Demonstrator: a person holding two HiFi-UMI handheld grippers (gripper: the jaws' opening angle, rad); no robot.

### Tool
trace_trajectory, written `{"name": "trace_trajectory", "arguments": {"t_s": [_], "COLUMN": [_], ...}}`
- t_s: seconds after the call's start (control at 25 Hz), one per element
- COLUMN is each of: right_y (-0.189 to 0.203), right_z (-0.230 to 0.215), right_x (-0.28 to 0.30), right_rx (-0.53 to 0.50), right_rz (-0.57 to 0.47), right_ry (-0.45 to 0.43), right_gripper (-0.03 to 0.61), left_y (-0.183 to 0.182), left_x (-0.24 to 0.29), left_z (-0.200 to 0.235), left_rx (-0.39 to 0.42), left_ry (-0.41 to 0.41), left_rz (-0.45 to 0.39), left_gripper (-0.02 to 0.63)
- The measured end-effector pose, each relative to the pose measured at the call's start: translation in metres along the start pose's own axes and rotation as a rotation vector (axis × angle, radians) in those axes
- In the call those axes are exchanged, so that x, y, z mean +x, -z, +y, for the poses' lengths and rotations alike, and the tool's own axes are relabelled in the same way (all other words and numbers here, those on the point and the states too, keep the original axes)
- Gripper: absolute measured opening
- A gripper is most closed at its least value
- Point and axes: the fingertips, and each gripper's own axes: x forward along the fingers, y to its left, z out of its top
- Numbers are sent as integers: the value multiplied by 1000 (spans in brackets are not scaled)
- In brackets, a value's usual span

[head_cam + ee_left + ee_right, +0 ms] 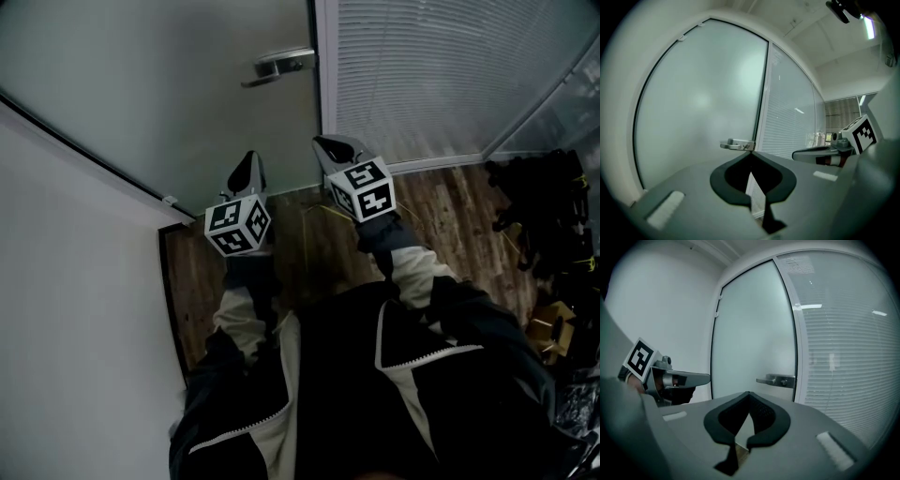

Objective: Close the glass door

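The frosted glass door (187, 94) stands in front of me, its handle edge against the white frame. Its metal lever handle (278, 66) is beyond both grippers. My left gripper (251, 161) points at the door below the handle, jaws shut with nothing between them. To its right, my right gripper (330, 145) is level with the door's edge, also shut and empty, and clear of the handle. The left gripper view shows the handle (736, 145) just past my left gripper (751, 153). In the right gripper view the handle (776, 380) is ahead of my right gripper (749, 393).
A glass partition with blinds (441, 75) runs to the right of the door. A white wall (66, 281) closes the left side. Wood floor (319, 244) lies below. Dark bags (548, 216) and a cardboard box (553, 323) sit at the right.
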Motion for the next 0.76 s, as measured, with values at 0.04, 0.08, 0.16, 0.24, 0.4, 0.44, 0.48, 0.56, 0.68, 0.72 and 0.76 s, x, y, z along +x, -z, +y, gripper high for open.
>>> {"name": "trace_trajectory", "arguments": {"t_s": [0.04,0.08,0.16,0.24,0.4,0.44,0.48,0.56,0.68,0.72,0.76], "right_y": [0,0,0,-1,-4,-4,-4,-2,1,0,0], "right_z": [0,-1,-2,-2,-1,0,1,4,5,5,5], "right_x": [-2,-2,-3,-4,-2,0,0,0,-2,-2,-2], "right_rx": [1,2,1,-2,-5,-4,-3,-1,-5,-6,-6], "right_rz": [-1,-3,-7,-6,-15,-17,-17,-14,-12,-12,-12], "right_ry": [5,10,21,26,12,10,10,8,2,1,0], "right_gripper": [0,0,0,0,0,1,0,0,0,1,1], "left_y": [0,0,1,3,5,4,4,5,6,5,5], "left_x": [-1,-1,-1,-1,2,2,2,0,-3,-2,-2], "left_z": [-1,-2,-2,-4,-10,-11,-12,-13,-18,-20,-21], "left_rx": [0,2,5,7,10,13,15,17,12,12,11], "left_ry": [1,1,0,0,7,9,10,12,19,21,23], "left_rz": [1,3,6,10,16,17,18,18,20,20,20], "left_gripper": [2,2,2,2,2,2,2,2,2,2,2]}}
